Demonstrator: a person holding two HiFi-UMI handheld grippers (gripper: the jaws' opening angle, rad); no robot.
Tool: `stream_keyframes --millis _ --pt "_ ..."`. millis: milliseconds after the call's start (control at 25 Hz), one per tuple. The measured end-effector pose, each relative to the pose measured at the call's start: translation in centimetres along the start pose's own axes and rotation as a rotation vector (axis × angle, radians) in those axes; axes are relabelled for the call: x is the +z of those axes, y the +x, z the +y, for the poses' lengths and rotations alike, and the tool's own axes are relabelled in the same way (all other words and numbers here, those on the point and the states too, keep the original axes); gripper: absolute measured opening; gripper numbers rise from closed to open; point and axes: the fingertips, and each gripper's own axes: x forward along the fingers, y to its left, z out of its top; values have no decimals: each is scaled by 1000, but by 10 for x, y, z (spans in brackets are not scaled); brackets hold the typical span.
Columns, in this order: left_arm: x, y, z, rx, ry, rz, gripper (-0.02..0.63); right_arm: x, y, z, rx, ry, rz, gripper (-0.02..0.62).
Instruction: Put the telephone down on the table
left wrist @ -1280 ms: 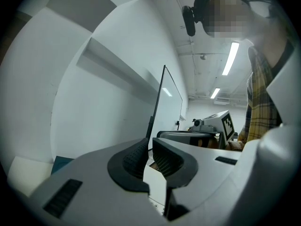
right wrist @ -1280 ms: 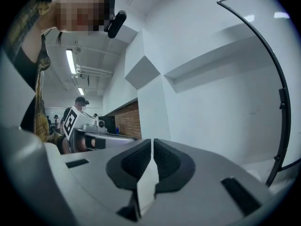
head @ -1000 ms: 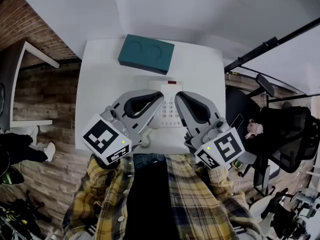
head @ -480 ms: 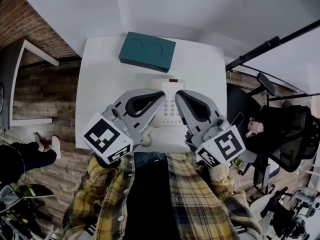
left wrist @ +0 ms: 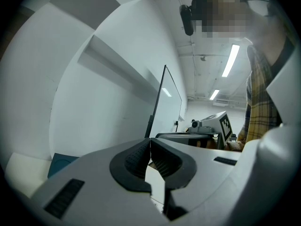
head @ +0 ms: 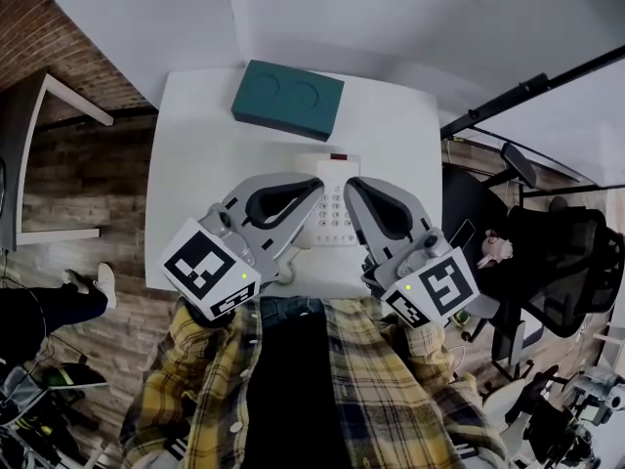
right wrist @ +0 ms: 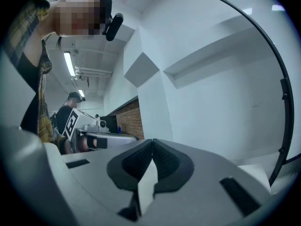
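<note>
The white bench [head: 195, 164] carries a teal box [head: 288, 101] at its far edge. The white telephone [head: 332, 211] lies nearer the person, keypad up and apparently flat on the bench top. It sits between the two claws, partly hidden under their tips.

As I read it, the telephone is already down, so what remains is to leave it undisturbed. Any draw-back should go straight toward the body and clear of the curly cord [head: 286, 274], which hangs off the near edge just beside the left claw. A snag there could drag the telephone.

The left claw [head: 317, 189] reaches in from the lower left and the right claw [head: 350, 188] from the lower right. Both are roughly level, and their tips converge over the telephone. In the left gripper view the left claw's ribbed pads [left wrist: 141, 157] are pressed together with nothing between them. In the right gripper view the right claw's pads [right wrist: 162, 161] are likewise closed and empty.
</note>
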Motion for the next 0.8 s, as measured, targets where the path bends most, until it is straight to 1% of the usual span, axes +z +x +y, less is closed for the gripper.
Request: stream_keyframes --millis 360,520,800 --pt "0 0 1 2 5 -5 17 -1 0 1 1 -19 15 25" --pt "-3 -1 2 8 29 9 17 -3 0 -1 1 -19 16 25" --pt "-4 -4 0 -9 82 25 17 -2 -2 -1 8 -20 11 25"
